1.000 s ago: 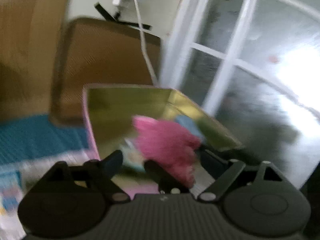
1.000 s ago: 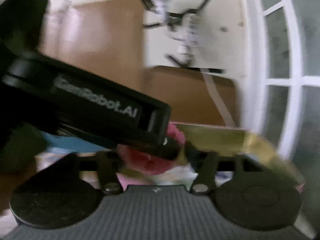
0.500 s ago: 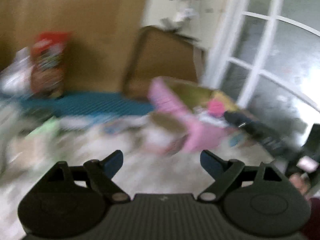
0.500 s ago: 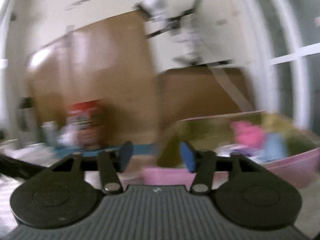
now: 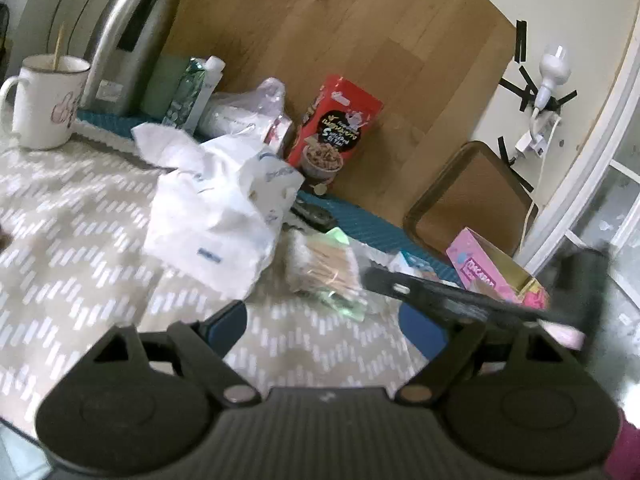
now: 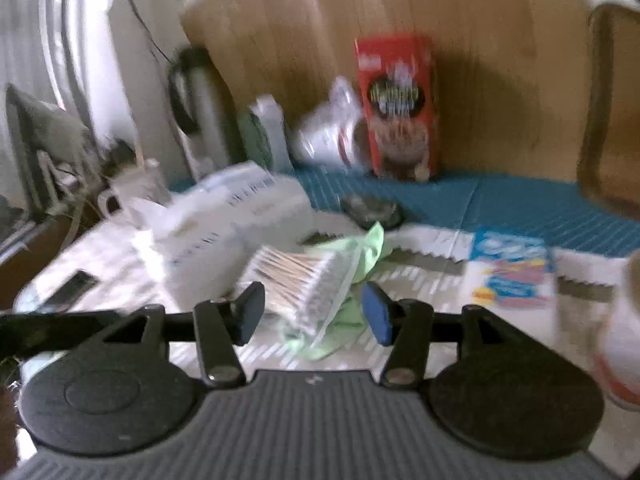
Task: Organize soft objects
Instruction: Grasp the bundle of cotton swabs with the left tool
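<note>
My left gripper (image 5: 324, 328) is open above the patterned tablecloth (image 5: 80, 248), with nothing between its fingers. A crumpled white plastic bag (image 5: 216, 208) lies just ahead of it. Right of that is a clear packet of cotton swabs (image 5: 324, 268) on a green cloth (image 5: 340, 304). At the far right a pink box (image 5: 480, 276) holds a pink plush (image 5: 536, 300). My right gripper (image 6: 314, 312) has its jaws opening. The swab packet (image 6: 304, 280) and green cloth (image 6: 360, 252) lie just ahead in the gap, and the pads do not touch them.
A red snack box (image 5: 334, 128), a steel flask (image 5: 128, 32), a white mug (image 5: 44, 100) and a brown tray (image 5: 472, 200) line the wooden back wall. A blue and white packet (image 6: 508, 268) lies right of the swabs. A white cup (image 6: 620, 320) stands at the right edge.
Both grippers have swung left, away from the pink box and over the cluttered table. The pink plush that was at the left fingers now lies in the box. The right jaws stand narrower.
</note>
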Motion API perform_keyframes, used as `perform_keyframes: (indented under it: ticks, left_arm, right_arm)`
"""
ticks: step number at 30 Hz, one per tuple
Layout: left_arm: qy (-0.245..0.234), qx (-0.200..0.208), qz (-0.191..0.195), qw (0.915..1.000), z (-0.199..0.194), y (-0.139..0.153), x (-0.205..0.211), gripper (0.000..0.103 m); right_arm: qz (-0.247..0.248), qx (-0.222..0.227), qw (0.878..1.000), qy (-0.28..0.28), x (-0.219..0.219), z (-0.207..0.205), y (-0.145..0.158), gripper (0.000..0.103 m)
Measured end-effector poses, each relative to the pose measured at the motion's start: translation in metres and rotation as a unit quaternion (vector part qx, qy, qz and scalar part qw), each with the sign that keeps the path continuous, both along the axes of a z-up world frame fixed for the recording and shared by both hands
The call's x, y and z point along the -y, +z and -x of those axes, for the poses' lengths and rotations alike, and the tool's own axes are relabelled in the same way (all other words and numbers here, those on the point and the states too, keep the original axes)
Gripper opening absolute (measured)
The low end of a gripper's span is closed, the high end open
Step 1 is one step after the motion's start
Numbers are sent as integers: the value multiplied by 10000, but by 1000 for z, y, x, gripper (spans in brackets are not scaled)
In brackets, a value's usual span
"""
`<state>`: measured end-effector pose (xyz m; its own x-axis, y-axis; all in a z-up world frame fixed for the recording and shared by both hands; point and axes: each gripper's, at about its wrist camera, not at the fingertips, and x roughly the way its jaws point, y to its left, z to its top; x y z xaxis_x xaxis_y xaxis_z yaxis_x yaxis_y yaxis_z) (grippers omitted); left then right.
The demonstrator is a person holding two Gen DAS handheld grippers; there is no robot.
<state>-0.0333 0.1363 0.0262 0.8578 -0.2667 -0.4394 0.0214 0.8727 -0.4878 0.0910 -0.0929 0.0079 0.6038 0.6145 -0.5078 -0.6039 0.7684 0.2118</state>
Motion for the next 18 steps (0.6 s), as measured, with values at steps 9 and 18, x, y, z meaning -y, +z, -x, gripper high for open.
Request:
perform_keyframes:
  ticks: [9, 18]
  left_arm:
    - [-252, 16, 270, 9993, 10, -14, -9, 86]
    - [-1393, -211, 376, 9893, -12, -21, 56, 86]
  right_arm:
    - [-384, -498, 9980, -30, 42, 45, -2, 24]
    - [-440, -376, 9938, -945, 132, 116, -15, 29]
